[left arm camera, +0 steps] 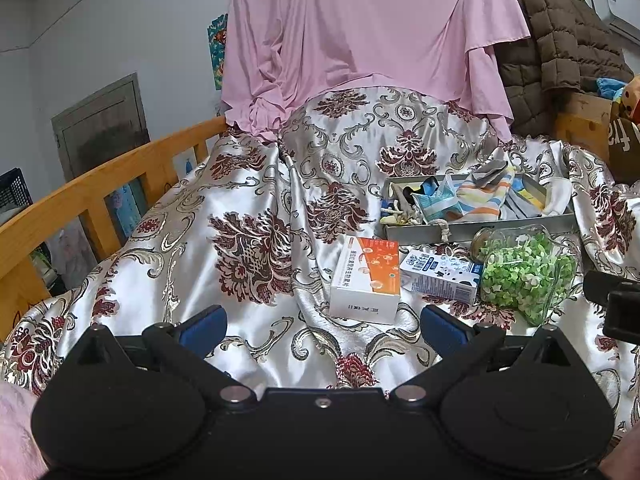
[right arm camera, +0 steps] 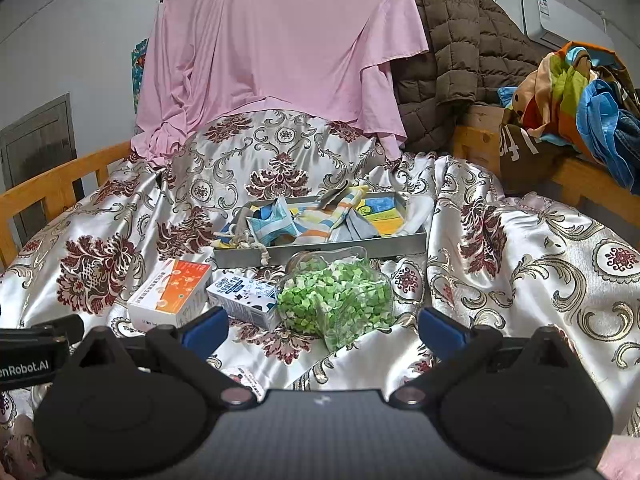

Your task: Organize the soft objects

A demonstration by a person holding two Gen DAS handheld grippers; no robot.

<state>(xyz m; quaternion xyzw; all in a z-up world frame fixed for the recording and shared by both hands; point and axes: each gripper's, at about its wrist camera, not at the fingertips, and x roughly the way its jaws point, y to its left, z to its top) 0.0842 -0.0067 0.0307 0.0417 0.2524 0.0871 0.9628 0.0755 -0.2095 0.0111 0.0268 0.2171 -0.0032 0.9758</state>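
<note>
Evidently sorted: socks (right arm camera: 320,216) fill the tray (right arm camera: 320,252) on the bed (right arm camera: 520,280); boxes (right arm camera: 170,298) and jar (right arm camera: 336,300) stay outside. Left gripper (left arm camera: 322,326) and right gripper (right arm camera: 322,326) hover, jaws open, empty.

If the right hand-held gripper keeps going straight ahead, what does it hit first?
Most likely the clear jar of green paper stars, lying right ahead of the open right hand-held gripper. The grey tray sits behind it; depth is uncertain.

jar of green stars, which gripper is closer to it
Right. The jar of green stars lies just ahead of the right gripper, between its open fingers. From the left gripper, also open, it sits off to the right, beyond the two boxes.
</note>
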